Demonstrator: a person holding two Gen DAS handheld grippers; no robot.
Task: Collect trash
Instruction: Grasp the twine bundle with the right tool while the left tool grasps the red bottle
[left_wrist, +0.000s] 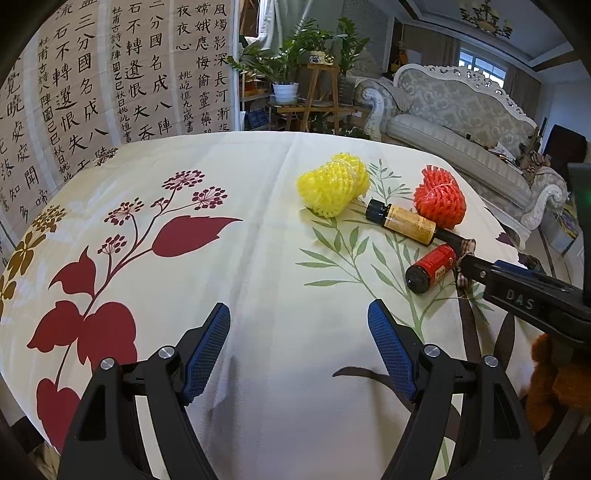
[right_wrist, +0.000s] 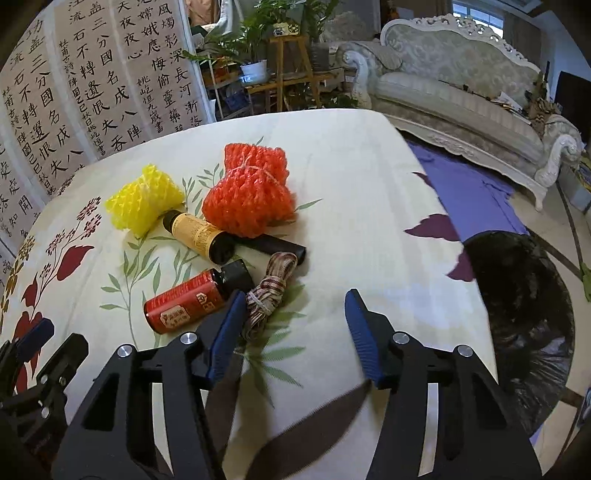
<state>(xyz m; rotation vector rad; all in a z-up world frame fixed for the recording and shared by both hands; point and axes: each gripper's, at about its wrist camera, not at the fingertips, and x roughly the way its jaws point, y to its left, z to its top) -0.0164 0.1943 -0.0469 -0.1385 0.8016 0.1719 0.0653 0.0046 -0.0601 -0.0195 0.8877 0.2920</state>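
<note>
Table (left_wrist: 258, 229) under a cream cloth printed with red leaves and green sprigs fills both views, and the trash lies in one cluster on it. In the left wrist view that cluster sits at about two o'clock; in the right wrist view it sits at about ten o'clock, just ahead of the tongs.

Black bin bag (right_wrist: 524, 325) stands open on the floor past the table edge, at three o'clock in the right wrist view. Orange foam net (right_wrist: 247, 195), tied with string, is the biggest piece, at the far side of the cluster. Yellow foam net (right_wrist: 144, 201) lies just beside it toward nine o'clock. Bottle with a yellow label (right_wrist: 199, 236) lies on its side between the two nets, touching both. Red bottle (right_wrist: 184, 306) with a black cap lies on its side nearer the tongs. Bundle of striped cord (right_wrist: 269, 291) lies just beside the red bottle's cap.

Left tongs (left_wrist: 299, 350) are open over bare cloth with nothing between them. Right tongs (right_wrist: 295, 332) are also open and grip nothing; one blue pad rests near the cord and the red bottle, and I cannot tell whether it touches them.
</note>
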